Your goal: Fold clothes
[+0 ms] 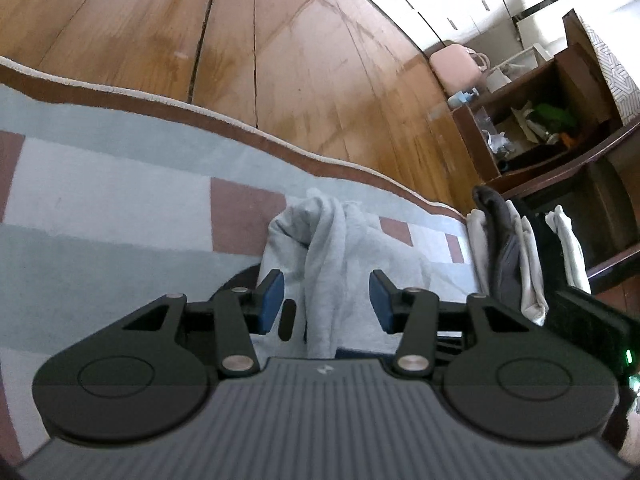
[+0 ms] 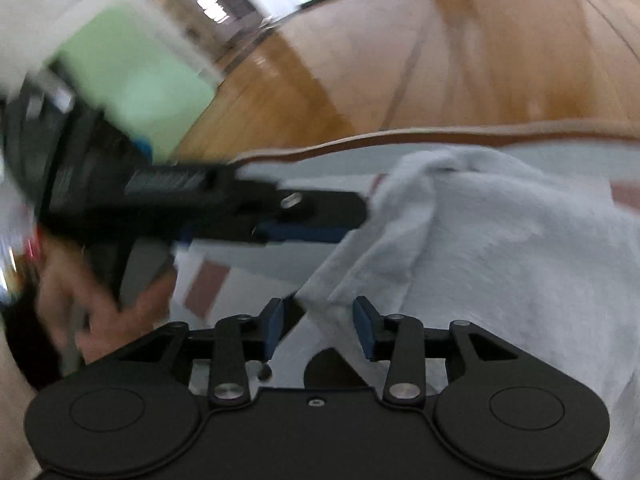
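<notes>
**Q:** Between the blue pads, closest to the lens, what is there?

**A:** Left hand-held gripper (image 1: 326, 300): jaws stand apart, a raised ridge of the pale grey garment (image 1: 332, 248) running up between them, pads pressing on nothing. Right hand-held gripper (image 2: 320, 326): jaws likewise apart, a corner of the same cloth (image 2: 480, 248) lying between them, again unpinched (this view is blurred, so fine contact is hard to read).

**Q:** And where does the garment lie?

**A:** Bunched on the checked rug (image 1: 120, 184) of grey-blue and brick-red squares, directly ahead of both grippers. Its long ridge runs away from the left gripper, roughly along that gripper's pointing line. From the right wrist, most of the cloth spreads ahead and to the right.

**Q:** Which hand is nearer?

**A:** Both are at its near edge. In the right wrist view, the left gripper (image 2: 304, 232) reaches in side-on at the cloth's left edge, a person's hand (image 2: 104, 300) on its grip.

**Q:** Farther off?

**A:** A stack of folded clothes (image 1: 508, 256) just beyond the rug's right end, then wooden floor (image 1: 280, 40) and a dark wooden cabinet (image 1: 560, 120).

**Q:** The next move?

**A:** Likely a fresh pinch on the ridge, still to be made.
</notes>
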